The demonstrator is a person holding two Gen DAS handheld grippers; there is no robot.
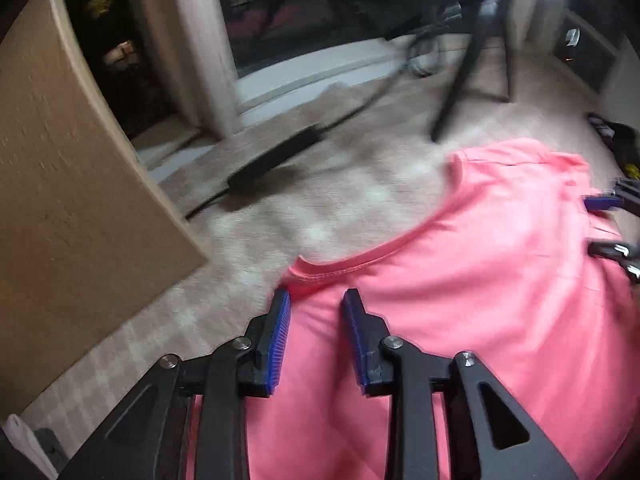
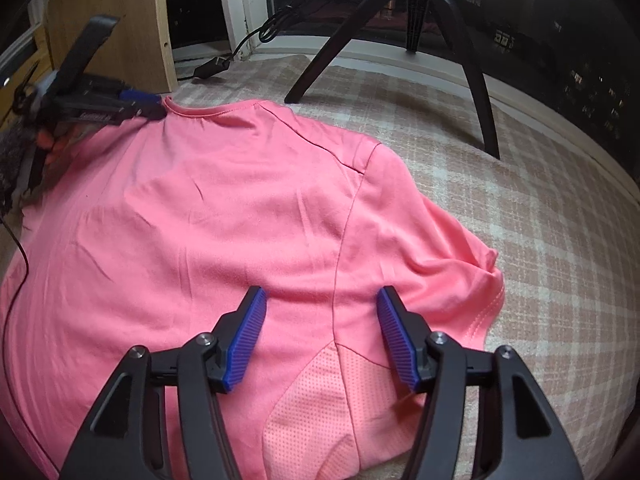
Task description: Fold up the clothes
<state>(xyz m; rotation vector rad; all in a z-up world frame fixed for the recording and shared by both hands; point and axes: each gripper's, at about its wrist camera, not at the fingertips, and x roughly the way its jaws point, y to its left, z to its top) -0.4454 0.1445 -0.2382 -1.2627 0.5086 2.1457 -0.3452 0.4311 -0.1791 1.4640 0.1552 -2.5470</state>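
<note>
The left hand-held gripper (image 1: 316, 300) is being held spread beside the collar of the pink T-shirt (image 2: 224, 216), nothing pinched. The right hand-held gripper (image 2: 322, 300) is being held spread over the sleeve seam. The T-shirt is lying flat on a checked blanket (image 2: 520, 240), near a black tripod (image 2: 472, 80).

No readable text anywhere — pale marking on left gripper (image 2: 132, 108) arm too blurred to make out — nothing else lettered.
</note>
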